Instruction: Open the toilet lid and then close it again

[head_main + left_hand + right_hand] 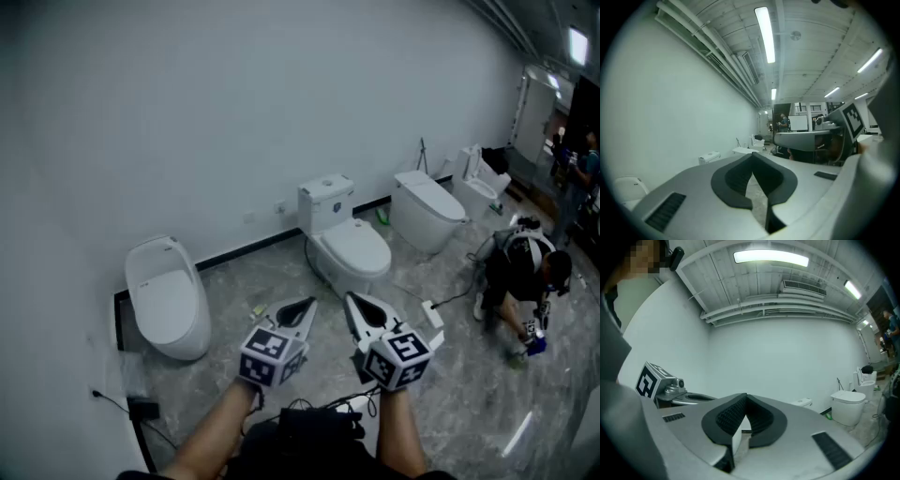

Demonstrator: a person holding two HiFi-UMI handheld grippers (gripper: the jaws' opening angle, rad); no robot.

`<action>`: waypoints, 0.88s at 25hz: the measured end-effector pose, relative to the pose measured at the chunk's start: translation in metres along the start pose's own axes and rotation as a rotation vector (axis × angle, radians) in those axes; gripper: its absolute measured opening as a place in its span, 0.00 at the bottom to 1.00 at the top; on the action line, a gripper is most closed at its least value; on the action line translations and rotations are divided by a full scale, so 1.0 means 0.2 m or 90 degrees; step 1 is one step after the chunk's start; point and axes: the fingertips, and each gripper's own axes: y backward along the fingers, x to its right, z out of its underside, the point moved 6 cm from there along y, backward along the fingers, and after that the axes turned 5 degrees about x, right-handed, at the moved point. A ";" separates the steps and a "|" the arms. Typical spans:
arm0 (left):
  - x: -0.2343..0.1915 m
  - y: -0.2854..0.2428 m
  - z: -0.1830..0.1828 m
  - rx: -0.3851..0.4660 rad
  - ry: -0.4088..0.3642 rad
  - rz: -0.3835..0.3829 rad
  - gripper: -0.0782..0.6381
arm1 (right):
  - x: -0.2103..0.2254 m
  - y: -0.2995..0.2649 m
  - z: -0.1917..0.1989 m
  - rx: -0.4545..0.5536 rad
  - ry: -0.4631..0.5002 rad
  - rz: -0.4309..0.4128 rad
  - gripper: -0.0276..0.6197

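Here, the left gripper [302, 307] and right gripper [356, 304] hover side by side, jaws closed on nothing; the toilet [326, 204] stands ahead of their tips, its lid [360, 247] down.

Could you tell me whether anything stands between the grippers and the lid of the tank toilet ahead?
Nothing visible does. In the head view the left gripper and right gripper hang over bare floor short of the toilet lid, which is down. A white box lies off to the right.
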 end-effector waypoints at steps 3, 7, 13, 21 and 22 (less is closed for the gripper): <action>0.00 0.00 -0.02 0.002 0.002 0.001 0.12 | 0.00 -0.01 0.00 -0.002 0.000 0.001 0.06; 0.00 0.01 -0.01 0.000 0.003 0.002 0.12 | -0.01 -0.02 0.01 -0.001 -0.010 0.000 0.06; -0.02 0.03 0.00 -0.002 0.008 -0.013 0.12 | -0.02 -0.03 0.02 -0.008 -0.012 -0.009 0.06; -0.11 0.14 0.09 -0.029 0.038 -0.076 0.12 | -0.08 -0.11 0.09 -0.041 -0.025 -0.061 0.06; -0.13 0.17 0.11 -0.032 0.042 -0.088 0.12 | -0.10 -0.12 0.11 -0.046 -0.027 -0.073 0.06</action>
